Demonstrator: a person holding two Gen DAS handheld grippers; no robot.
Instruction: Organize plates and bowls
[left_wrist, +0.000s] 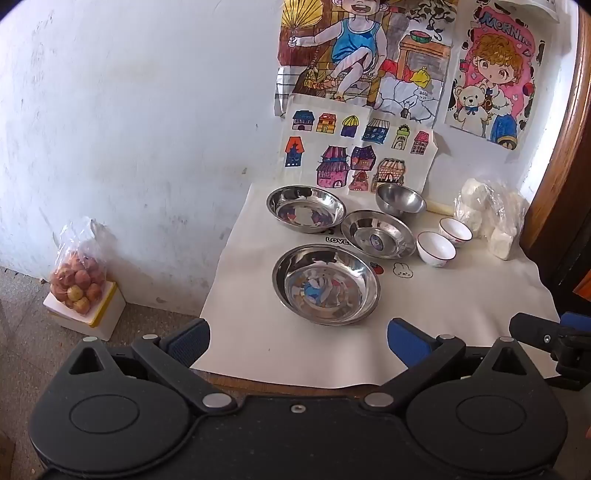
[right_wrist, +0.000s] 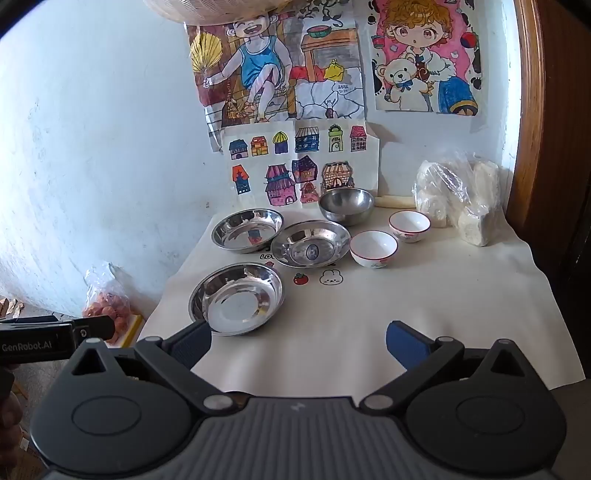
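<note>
Steel plates sit loose on the white cloth (right_wrist: 424, 314): a near plate (right_wrist: 236, 299), a middle plate (right_wrist: 310, 243) and a far plate (right_wrist: 247, 229), with a steel bowl (right_wrist: 346, 205) behind and two china bowls (right_wrist: 373, 248) (right_wrist: 409, 225) to its right. Both grippers, left (left_wrist: 298, 341) and right (right_wrist: 298, 341), hover short of them, jaws spread and empty. The steel looks light, stiff and slick, so a pinch across the rim seems best. The china is likely heavier and chips easily; its thin wall is the place to grip.
</note>
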